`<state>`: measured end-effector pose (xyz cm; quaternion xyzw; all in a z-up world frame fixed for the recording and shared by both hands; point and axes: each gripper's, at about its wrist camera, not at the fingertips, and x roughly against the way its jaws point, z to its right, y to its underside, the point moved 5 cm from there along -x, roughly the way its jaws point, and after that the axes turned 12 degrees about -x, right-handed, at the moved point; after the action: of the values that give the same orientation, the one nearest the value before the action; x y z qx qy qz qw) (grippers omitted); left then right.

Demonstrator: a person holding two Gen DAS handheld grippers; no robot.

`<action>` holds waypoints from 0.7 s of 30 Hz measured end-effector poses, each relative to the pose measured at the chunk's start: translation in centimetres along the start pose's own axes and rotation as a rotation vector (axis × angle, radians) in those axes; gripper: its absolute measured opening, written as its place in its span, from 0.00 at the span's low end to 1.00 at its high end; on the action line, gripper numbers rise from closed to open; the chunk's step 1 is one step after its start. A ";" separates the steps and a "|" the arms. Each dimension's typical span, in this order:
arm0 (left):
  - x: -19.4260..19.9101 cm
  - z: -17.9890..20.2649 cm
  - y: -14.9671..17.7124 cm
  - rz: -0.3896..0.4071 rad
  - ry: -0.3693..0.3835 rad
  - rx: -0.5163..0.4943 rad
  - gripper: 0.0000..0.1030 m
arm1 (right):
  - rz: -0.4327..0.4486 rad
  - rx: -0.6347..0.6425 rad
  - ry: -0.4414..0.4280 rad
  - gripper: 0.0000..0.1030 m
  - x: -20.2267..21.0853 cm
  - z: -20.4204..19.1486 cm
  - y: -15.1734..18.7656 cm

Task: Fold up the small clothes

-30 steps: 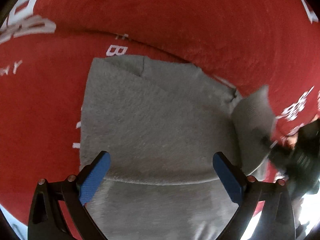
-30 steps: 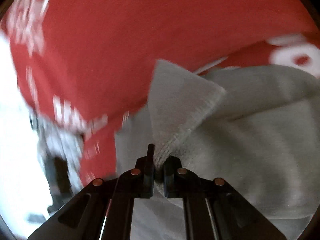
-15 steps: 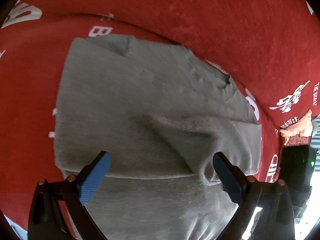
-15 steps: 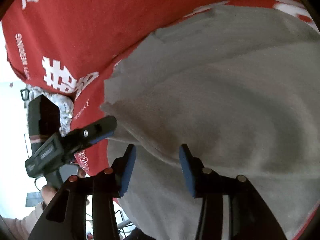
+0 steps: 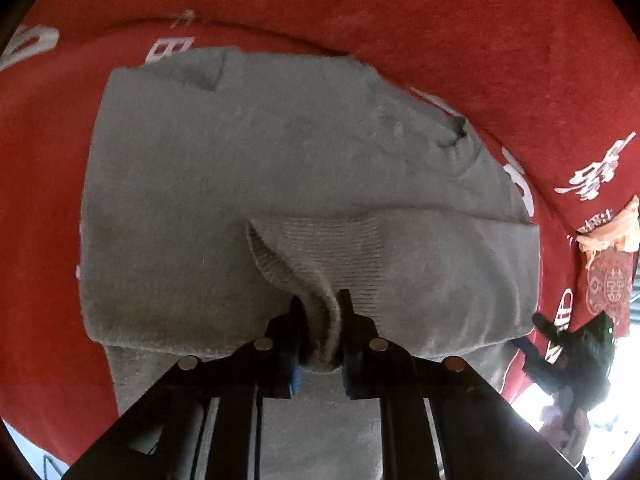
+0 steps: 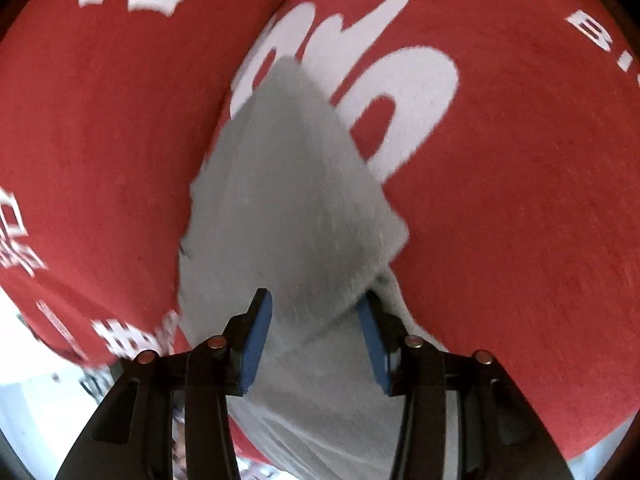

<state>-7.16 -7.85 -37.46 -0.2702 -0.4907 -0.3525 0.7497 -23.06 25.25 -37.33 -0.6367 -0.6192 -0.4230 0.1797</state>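
A small grey knitted sweater (image 5: 240,160) lies partly folded on a red cloth (image 5: 360,12). Its sleeve is laid across the body, ending in a ribbed cuff (image 5: 320,244). My left gripper (image 5: 320,304) points steeply down and its jaws are closing, with the pads pinching that cuff. In the right wrist view a narrow grey part of the sweater (image 6: 288,184) runs away over the red cloth (image 6: 520,200). My right gripper (image 6: 314,296) straddles it, jaws apart and closing slightly, cloth between them but not pinched. The right gripper (image 5: 576,344) also shows at the far right of the left wrist view.
The red cloth carries white printed letters and signs (image 6: 360,92) and a raised fold behind the sweater. A crumpled orange piece (image 5: 612,232) lies at the cloth's right edge. Bright floor shows past the cloth's lower edges.
My left jaws went from wide open to pinched on the cuff. My right gripper let go of the sleeve, opened, rolled and swung over to another part of the sweater.
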 end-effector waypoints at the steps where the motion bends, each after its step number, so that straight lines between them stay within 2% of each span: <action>1: 0.3 0.3 -0.2 0.011 -0.008 -0.019 0.14 | 0.022 0.012 -0.001 0.13 0.0 -0.5 -0.3; 2: 0.7 0.7 -0.5 0.023 -0.014 -0.037 0.14 | 0.040 0.027 0.011 0.06 0.1 -0.8 -0.6; 6: 1.8 2.0 -1.5 0.057 -0.023 -0.077 0.14 | 0.130 0.047 0.004 0.06 1.6 -1.9 -2.4; 8: 1.5 2.1 -1.3 0.045 -0.040 -0.080 0.14 | 0.115 0.038 0.005 0.06 1.4 -1.8 -2.7; 12: 0.4 1.4 0.2 0.013 -0.086 -0.082 0.14 | 0.066 0.095 0.084 0.06 -0.4 -1.0 -2.2; 16: 0.9 -0.1 1.6 -0.005 -0.195 -0.108 0.14 | 0.018 0.103 0.082 0.08 -0.6 -0.5 -1.6; 17: 1.4 -0.4 1.8 -0.019 -0.250 -0.126 0.14 | 0.006 0.096 0.092 0.08 -0.3 -0.3 -1.5; 18: 1.9 -0.8 1.9 -0.030 -0.306 -0.138 0.14 | -0.004 0.092 0.113 0.14 0.2 -0.1 -1.4; 19: 2.2 -1.0 1.9 -0.033 -0.330 -0.140 0.14 | -0.010 0.106 0.146 0.20 0.7 -0.1 -1.2; 21: 3.2 -1.5 2.0 -0.027 -0.337 -0.125 0.14 | -0.005 0.189 0.167 0.20 1.9 -1.1 -0.6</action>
<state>-3.86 -8.57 -35.13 -0.3648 -0.5899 -0.3424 0.6338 -24.26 25.74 -35.40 -0.5780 -0.6407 -0.4146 0.2891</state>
